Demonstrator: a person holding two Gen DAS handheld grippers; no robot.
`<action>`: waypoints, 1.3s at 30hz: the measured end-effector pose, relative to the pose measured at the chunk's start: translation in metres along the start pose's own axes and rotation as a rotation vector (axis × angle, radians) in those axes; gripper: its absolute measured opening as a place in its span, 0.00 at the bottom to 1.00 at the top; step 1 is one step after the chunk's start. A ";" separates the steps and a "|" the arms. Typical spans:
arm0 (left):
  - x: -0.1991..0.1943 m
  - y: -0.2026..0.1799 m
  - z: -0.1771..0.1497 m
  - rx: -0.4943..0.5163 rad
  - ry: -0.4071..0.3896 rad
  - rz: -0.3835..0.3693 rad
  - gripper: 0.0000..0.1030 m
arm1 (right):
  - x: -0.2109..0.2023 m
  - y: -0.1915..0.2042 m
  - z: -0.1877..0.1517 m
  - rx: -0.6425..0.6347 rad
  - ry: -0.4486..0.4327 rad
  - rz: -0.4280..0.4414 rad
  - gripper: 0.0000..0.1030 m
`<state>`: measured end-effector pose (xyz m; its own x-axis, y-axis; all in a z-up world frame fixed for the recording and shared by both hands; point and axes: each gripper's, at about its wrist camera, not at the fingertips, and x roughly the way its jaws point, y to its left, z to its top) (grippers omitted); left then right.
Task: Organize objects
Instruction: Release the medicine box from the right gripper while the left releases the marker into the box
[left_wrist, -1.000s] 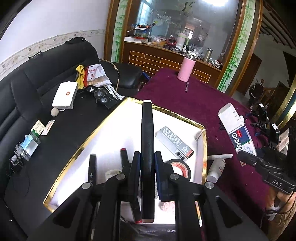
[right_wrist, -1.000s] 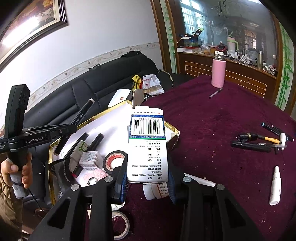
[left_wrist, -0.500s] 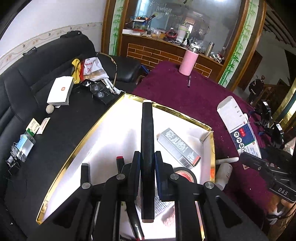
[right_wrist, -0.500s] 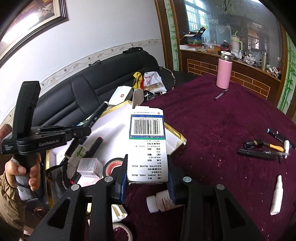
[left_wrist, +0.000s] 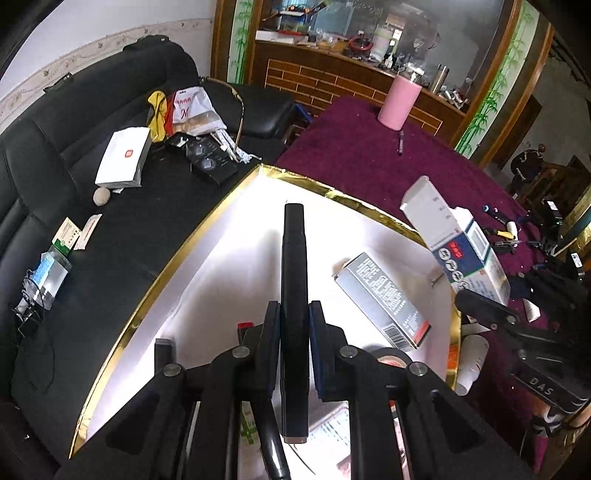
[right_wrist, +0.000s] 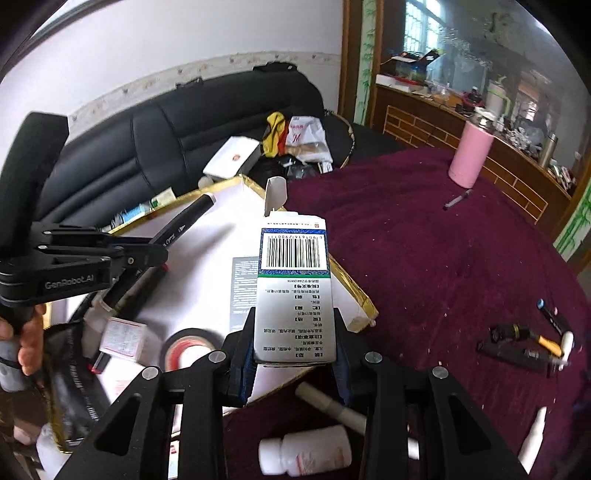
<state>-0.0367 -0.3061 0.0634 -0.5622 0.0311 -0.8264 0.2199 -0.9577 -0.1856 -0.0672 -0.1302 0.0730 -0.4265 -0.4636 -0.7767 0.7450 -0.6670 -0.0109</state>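
Note:
A white tray with a gold rim (left_wrist: 177, 254) (right_wrist: 354, 284) lies where the black sofa meets the purple table. My left gripper (left_wrist: 294, 325) (right_wrist: 159, 254) is shut on a black marker (left_wrist: 293, 266) (right_wrist: 184, 225), which hangs over the tray's white floor and points forward. My right gripper (right_wrist: 293, 332) (left_wrist: 480, 302) is shut on a white medicine box with a barcode (right_wrist: 294, 295) (left_wrist: 461, 251), held upright above the tray's near right corner. A grey box (left_wrist: 384, 299), a black tape roll (right_wrist: 184, 347) and a small white box (right_wrist: 123, 338) lie in the tray.
A pink bottle (right_wrist: 471, 155) and a loose pen (right_wrist: 458, 199) sit far back on the purple cloth. Several pens (right_wrist: 524, 343) lie at the right. A white pill bottle (right_wrist: 306, 454) lies under my right gripper. The sofa holds a white box (left_wrist: 123, 157) and bags.
Both grippers have moved in over the tray with their loads. The left one went forward and lower with the marker; the right one carried the box leftwards over the tray's corner.

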 end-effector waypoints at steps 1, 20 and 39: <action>0.004 0.000 0.001 -0.002 0.009 0.006 0.14 | 0.005 0.000 0.001 -0.008 0.010 0.002 0.37; 0.031 0.005 0.005 -0.016 0.066 0.033 0.14 | 0.048 0.015 0.012 0.023 0.059 0.164 0.37; 0.035 0.043 0.004 -0.113 0.062 0.109 0.15 | 0.084 0.034 0.018 0.171 0.118 0.165 0.38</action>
<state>-0.0500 -0.3469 0.0289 -0.4806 -0.0501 -0.8755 0.3669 -0.9183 -0.1489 -0.0872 -0.2028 0.0186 -0.2362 -0.5101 -0.8271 0.6979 -0.6813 0.2209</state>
